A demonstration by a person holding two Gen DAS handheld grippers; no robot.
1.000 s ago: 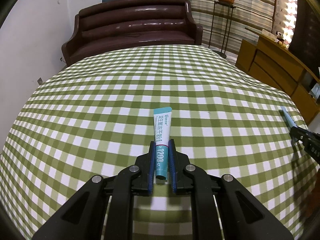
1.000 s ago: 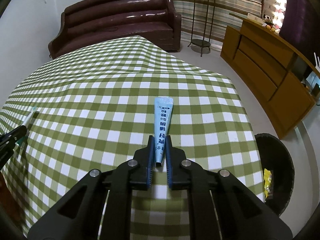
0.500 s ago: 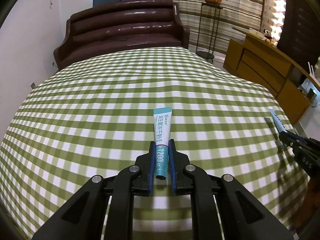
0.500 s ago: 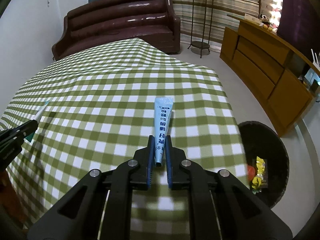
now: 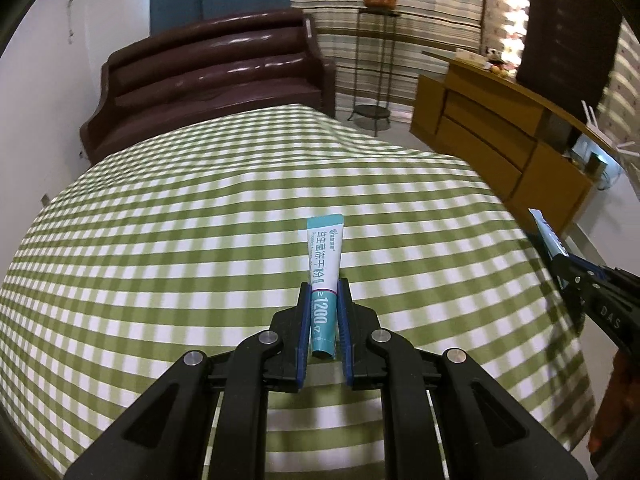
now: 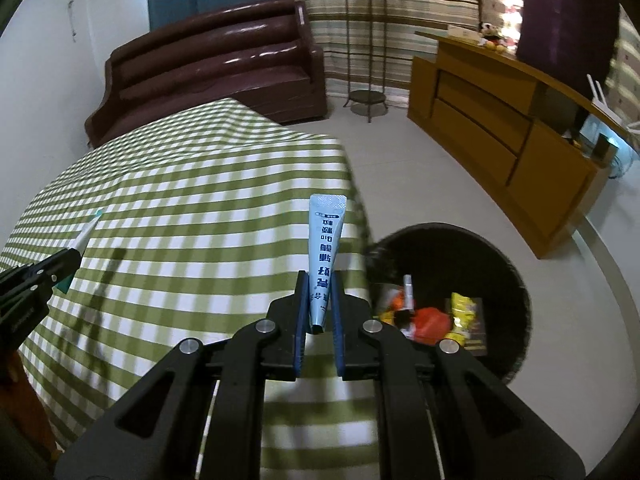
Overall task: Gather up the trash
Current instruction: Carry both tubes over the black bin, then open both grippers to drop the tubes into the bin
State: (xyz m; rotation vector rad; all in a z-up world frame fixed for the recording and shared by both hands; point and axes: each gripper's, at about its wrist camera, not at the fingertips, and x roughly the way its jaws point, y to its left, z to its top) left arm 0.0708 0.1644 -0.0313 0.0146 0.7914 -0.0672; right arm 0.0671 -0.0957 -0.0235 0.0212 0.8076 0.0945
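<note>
My left gripper (image 5: 324,294) is shut on a teal and white sachet (image 5: 325,256) and holds it above the green checked tablecloth (image 5: 180,240). My right gripper (image 6: 319,284) is shut on a pale blue sachet (image 6: 325,236), held over the table's right edge. A black round trash bin (image 6: 508,264) stands on the floor just right of the table, with several wrappers (image 6: 432,316) inside. The right gripper shows at the right edge of the left wrist view (image 5: 568,268), and the left gripper at the left edge of the right wrist view (image 6: 60,262).
A dark brown sofa (image 5: 208,76) stands behind the table. A wooden cabinet (image 6: 500,124) runs along the right wall. A metal plant stand (image 6: 366,48) with a potted plant is by the striped curtain. Pale floor (image 6: 400,168) lies between table and cabinet.
Both grippers have moved right with their sachets. The right gripper has gone from over the tablecloth to its right edge, and the bin has come fully into view.
</note>
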